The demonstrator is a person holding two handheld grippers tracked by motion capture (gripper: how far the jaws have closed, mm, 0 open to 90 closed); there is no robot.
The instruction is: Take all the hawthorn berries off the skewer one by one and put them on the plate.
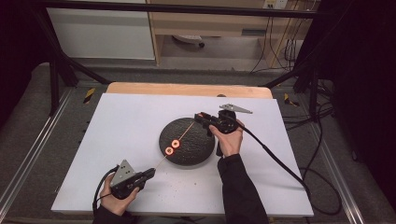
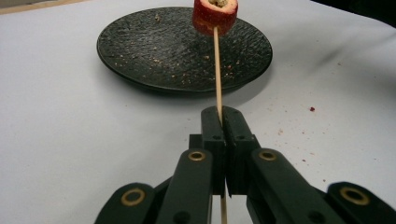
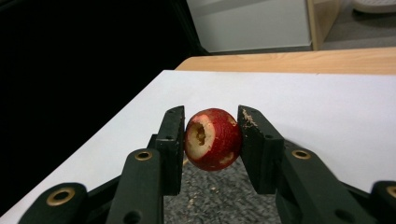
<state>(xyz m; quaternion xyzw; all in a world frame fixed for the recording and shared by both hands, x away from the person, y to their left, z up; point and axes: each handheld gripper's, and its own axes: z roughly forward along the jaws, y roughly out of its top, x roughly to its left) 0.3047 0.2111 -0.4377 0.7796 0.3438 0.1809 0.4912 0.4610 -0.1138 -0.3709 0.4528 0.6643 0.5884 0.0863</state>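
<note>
A thin wooden skewer [image 2: 217,70] is clamped in my left gripper [image 2: 223,115], which is shut on it near the table's front left [image 1: 148,174]. The skewer runs up over the black round plate [image 1: 196,149], and two red cored fruit slices [image 1: 172,147] are threaded on it. The nearer slice [image 2: 215,15] hangs above the plate's far side in the left gripper view. My right gripper [image 3: 211,128] is shut on a round red cored fruit [image 3: 212,139], its hole facing the camera. It hovers at the plate's far right rim [image 1: 201,116], close to the skewer's far tip.
A white sheet [image 1: 121,135] covers the table, with a wooden edge [image 1: 187,88] at the back. Red crumbs [image 2: 311,109] lie on the sheet to the right of the plate. Cables trail off to the right [image 1: 280,163].
</note>
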